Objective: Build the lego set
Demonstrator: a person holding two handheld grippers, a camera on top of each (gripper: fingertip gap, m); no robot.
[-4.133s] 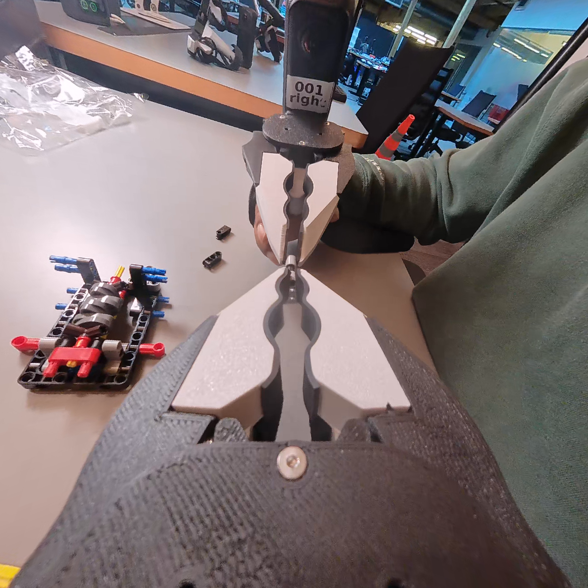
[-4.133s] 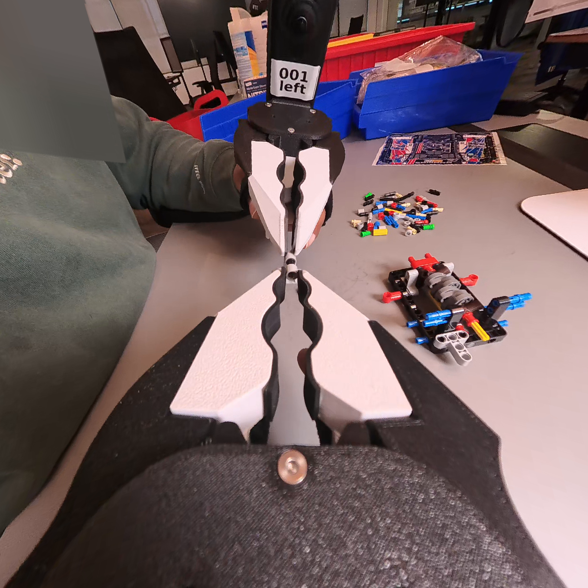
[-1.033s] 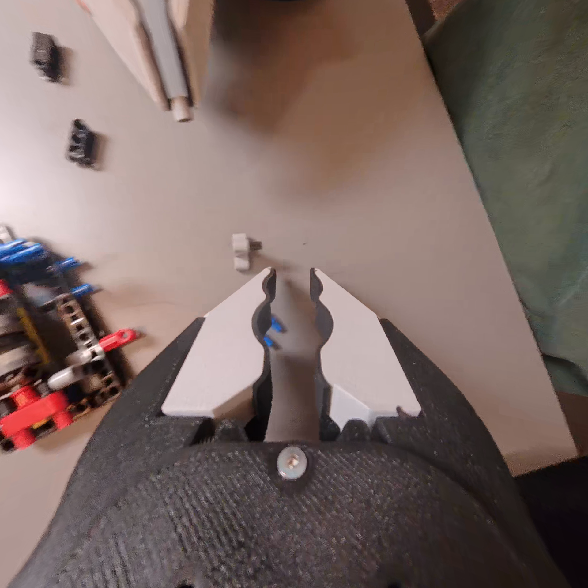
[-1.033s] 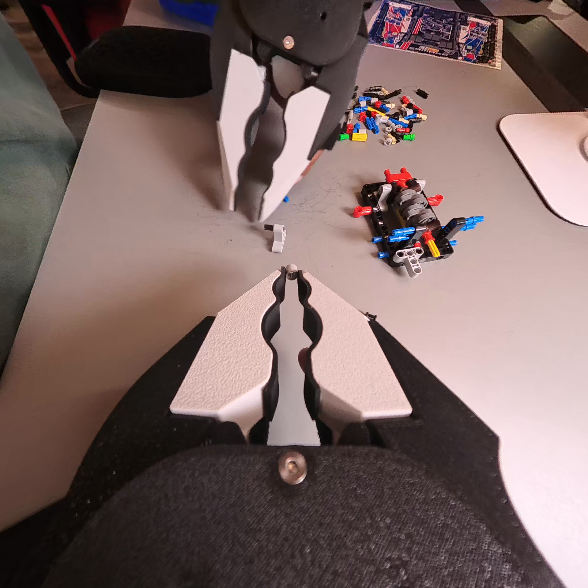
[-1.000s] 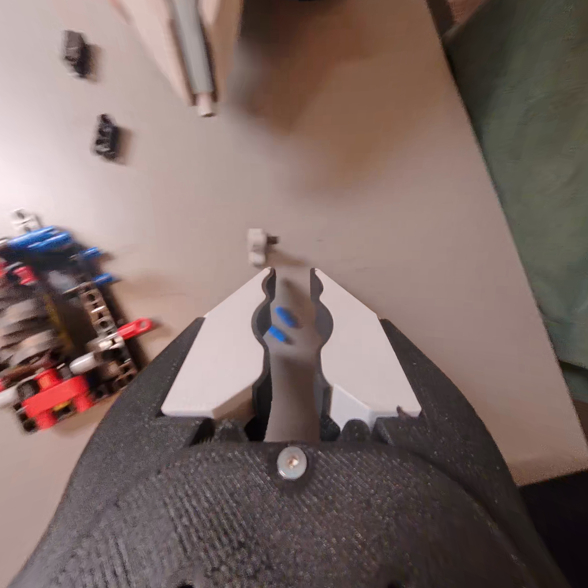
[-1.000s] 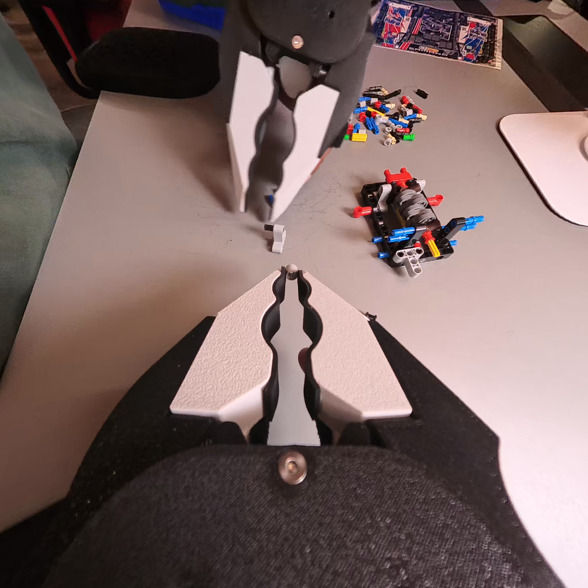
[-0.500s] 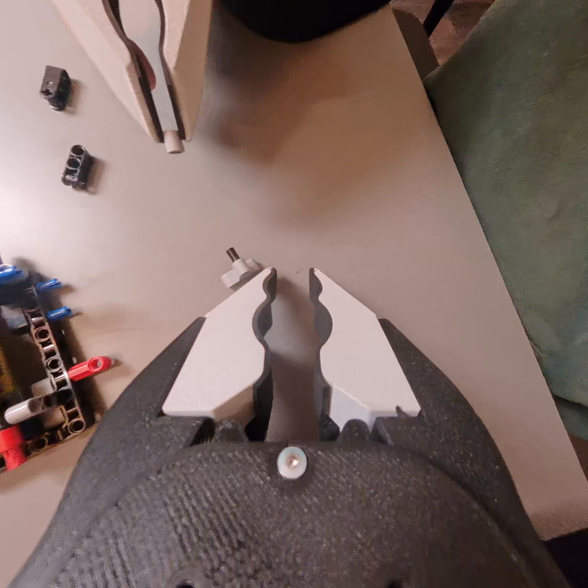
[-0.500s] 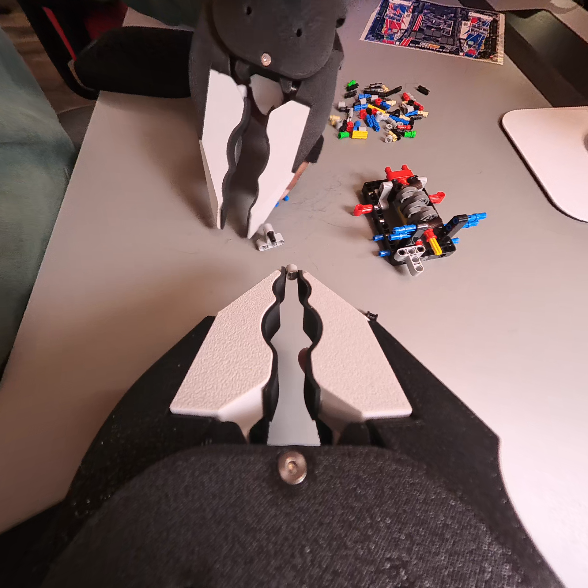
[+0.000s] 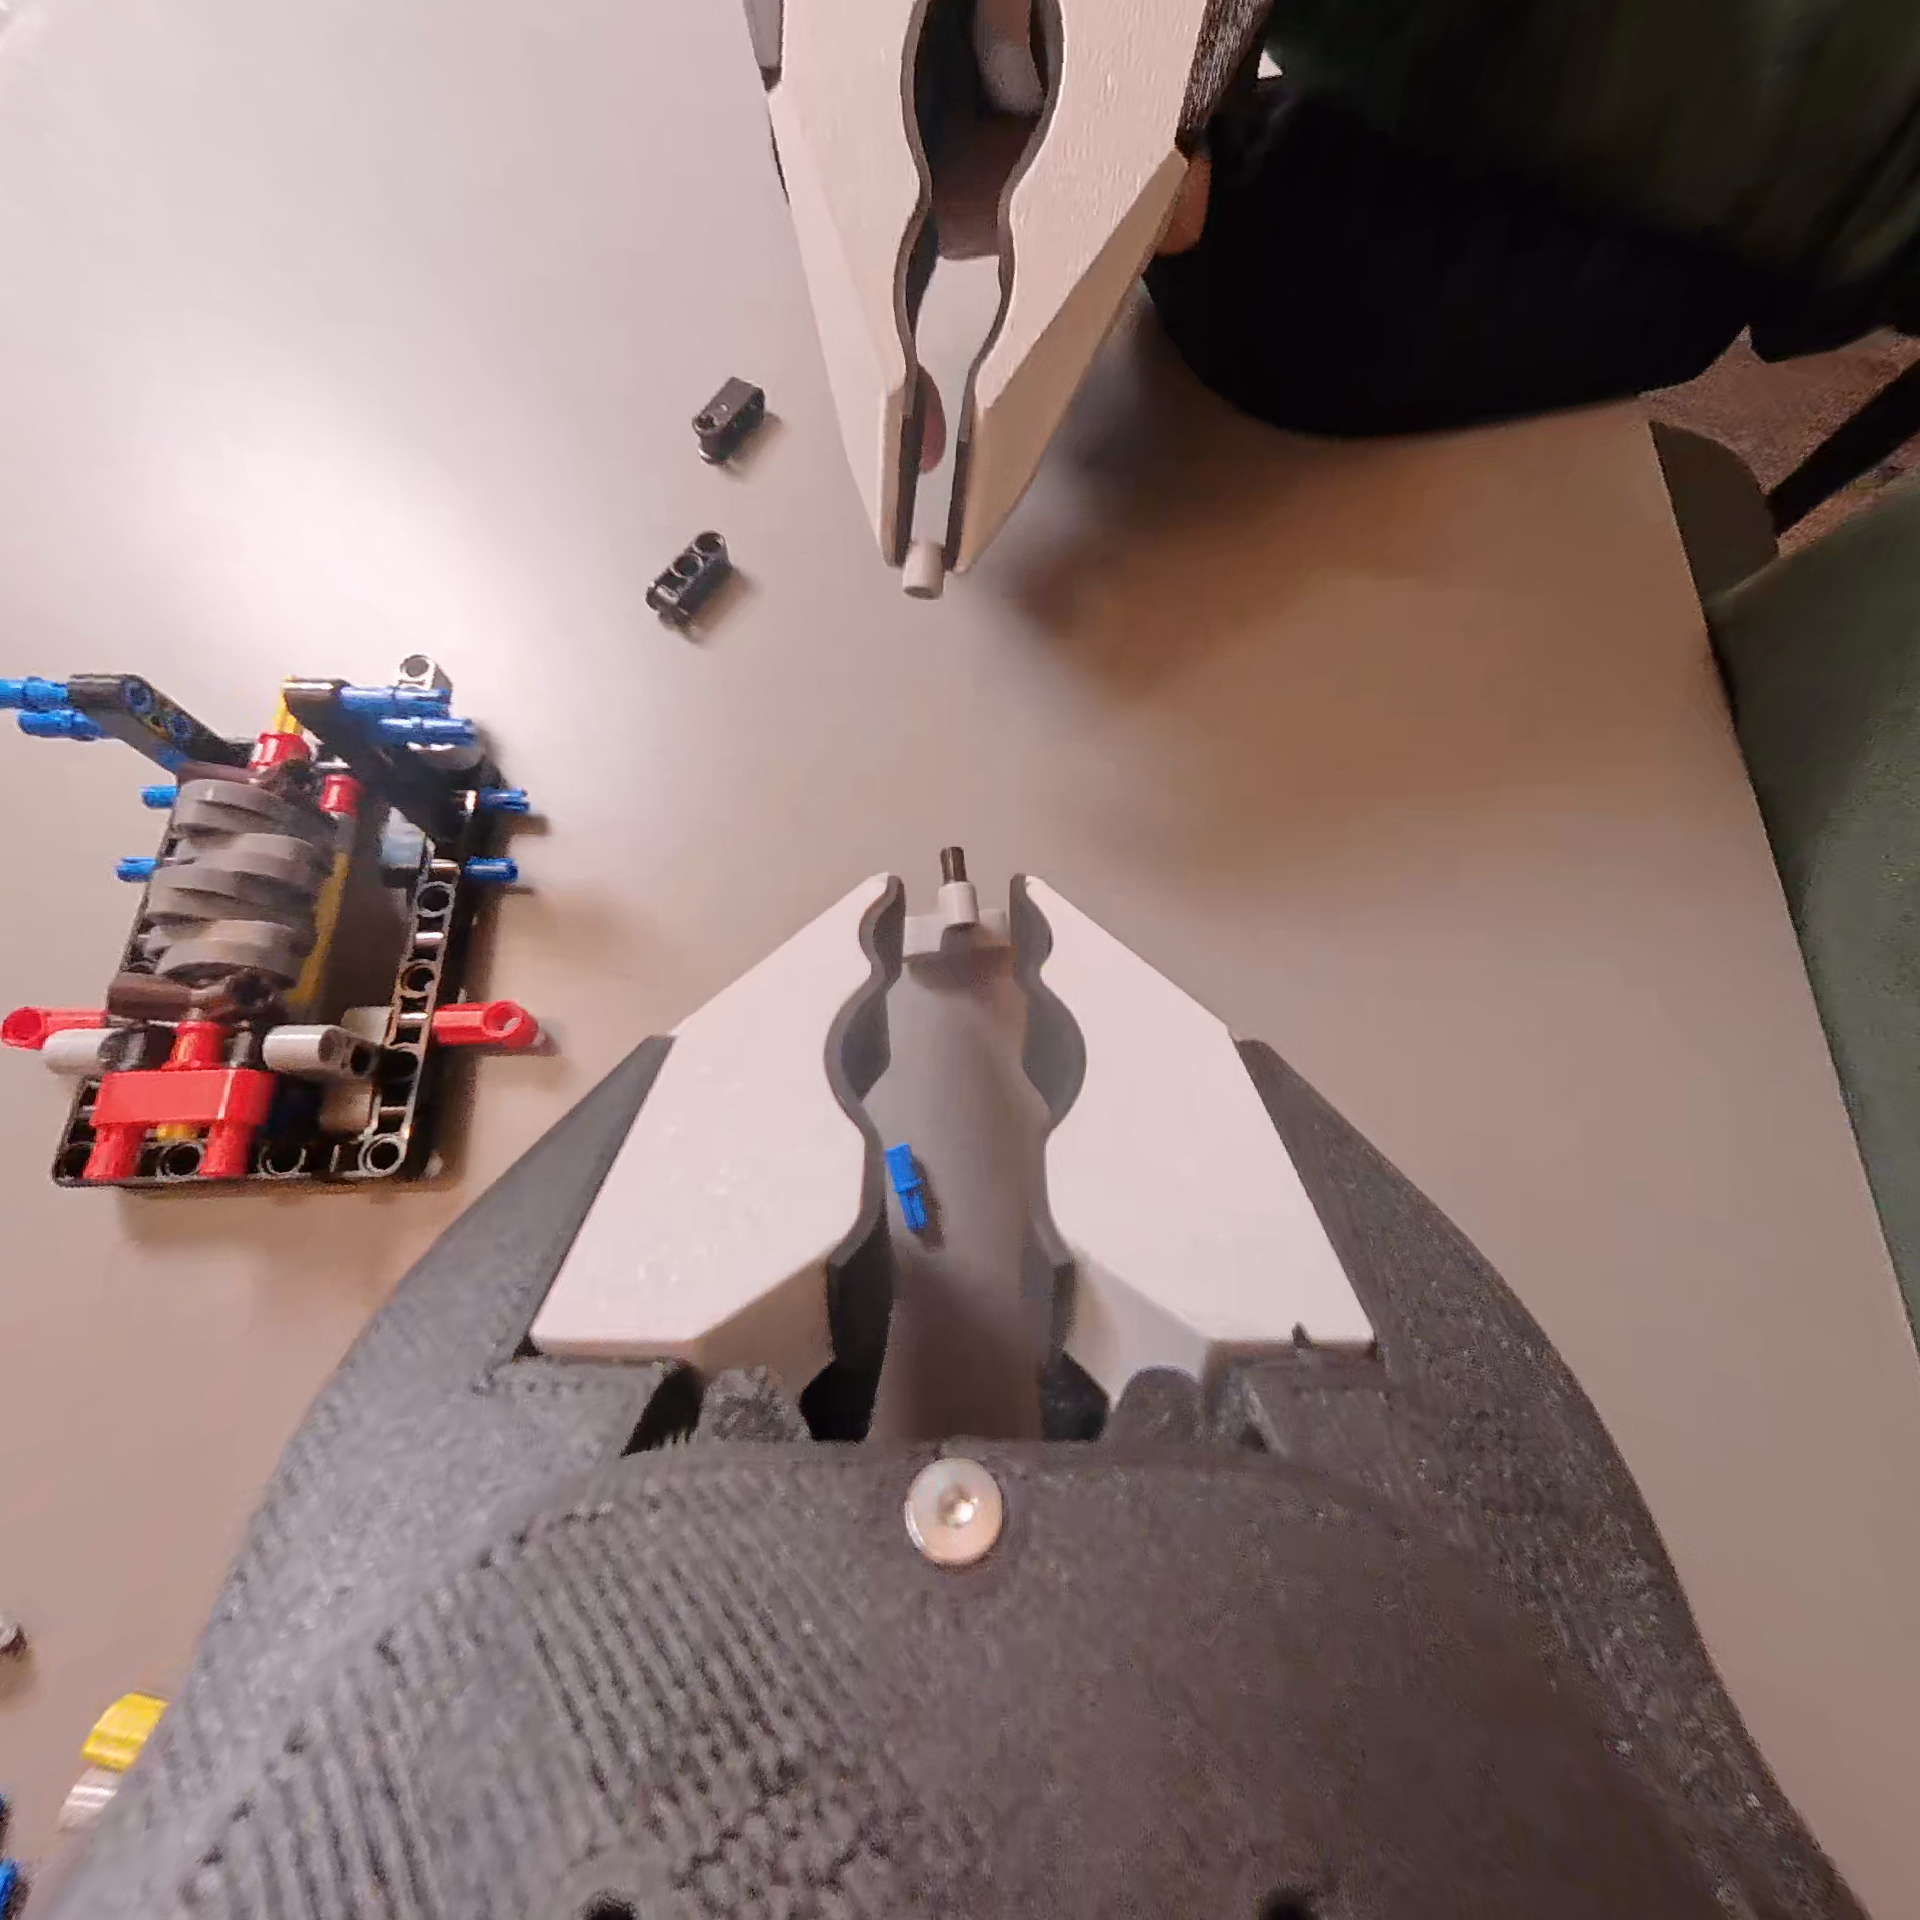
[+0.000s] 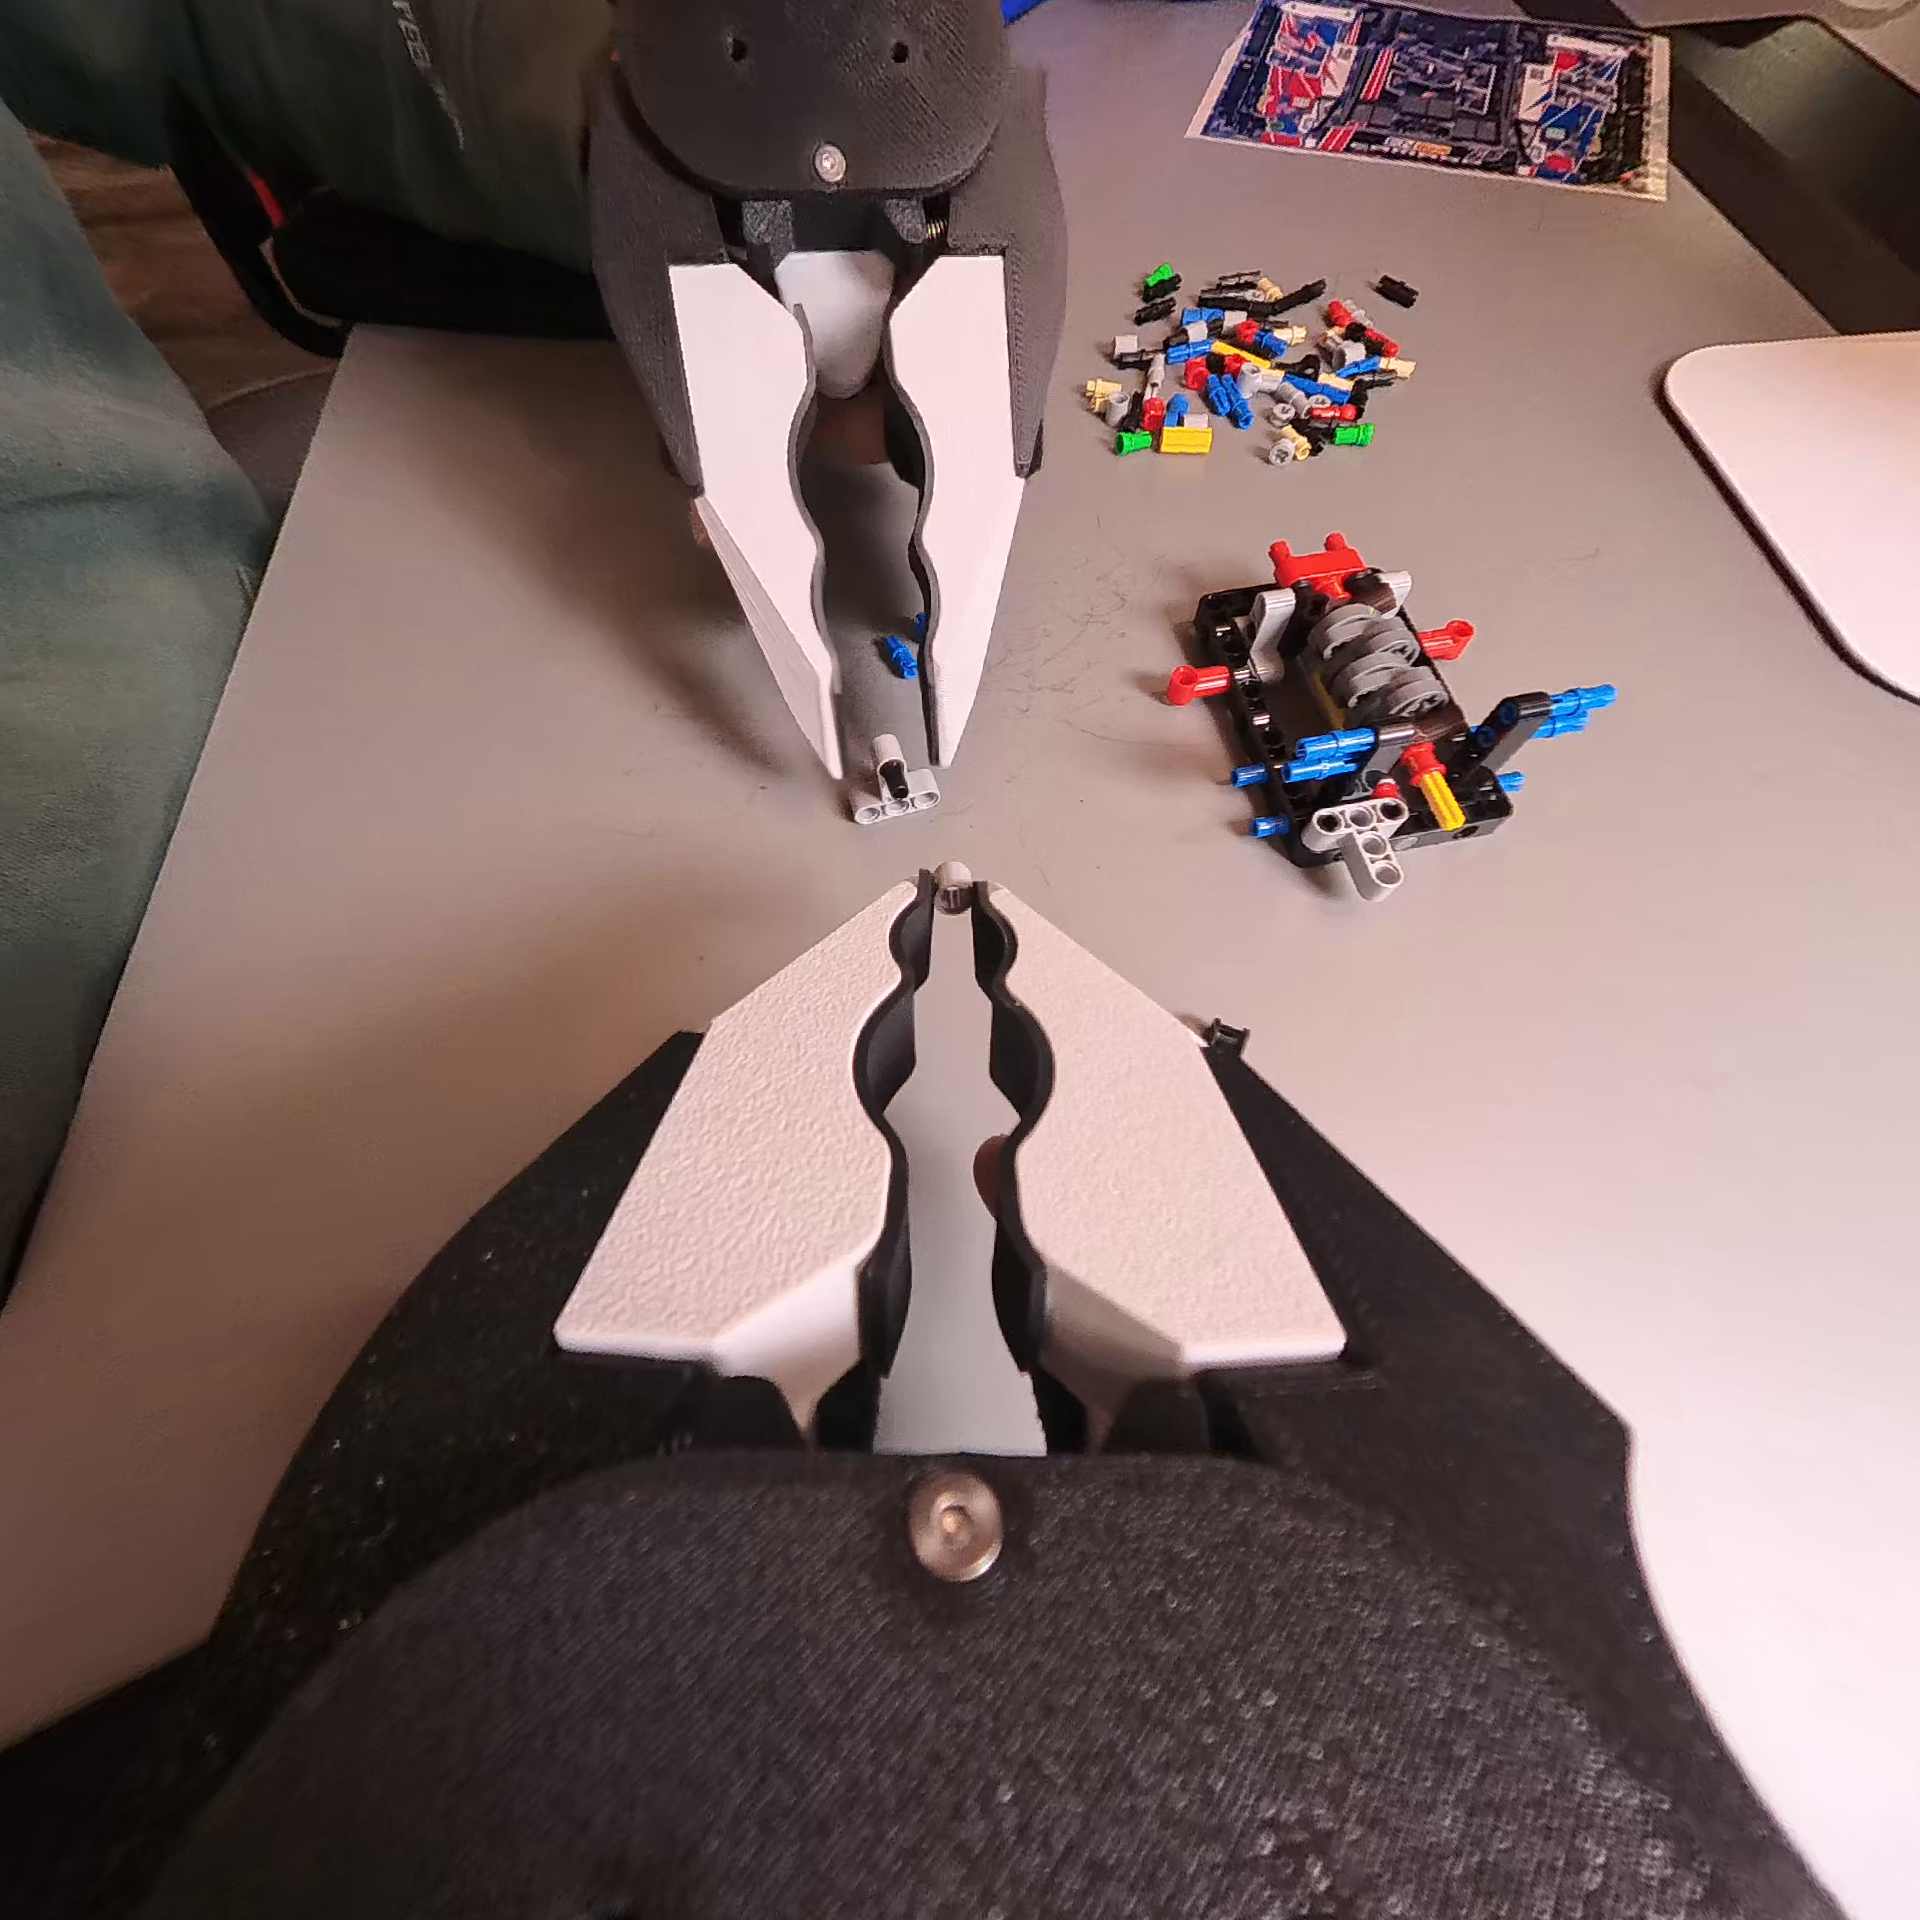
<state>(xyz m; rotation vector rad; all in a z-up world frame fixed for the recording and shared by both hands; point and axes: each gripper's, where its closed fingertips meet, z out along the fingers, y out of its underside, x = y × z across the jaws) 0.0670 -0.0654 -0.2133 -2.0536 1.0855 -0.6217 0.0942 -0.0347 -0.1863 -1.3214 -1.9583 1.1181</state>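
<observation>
My left gripper [image 9: 954, 883] is open, low over the table, and its tips straddle a small light-grey connector with a black pin [image 9: 954, 920]. The connector lies on the table, also in the right wrist view [image 10: 896, 798], where the left gripper [image 10: 885, 764] faces me. My right gripper [image 10: 948, 888] is shut on a small grey bush [image 10: 951, 875] and hovers just short of the connector. It also shows in the left wrist view [image 9: 925, 551]. The partly built black-frame lego model [image 10: 1361, 717] sits to the side, also in the left wrist view [image 9: 281, 935].
Two black connectors [image 9: 691, 569] lie near the right gripper. Blue pins [image 10: 899, 655] lie under the left gripper. A pile of loose parts [image 10: 1247, 364], an instruction sheet [image 10: 1434, 99] and a white pad [image 10: 1818, 488] are further off. A person's green sleeve borders the table edge. Left tips to right tips: about 6 cm.
My left gripper shifted so the grey connector, which was beside its left finger, now lies between the tips. The right gripper stays shut on the grey bush.
</observation>
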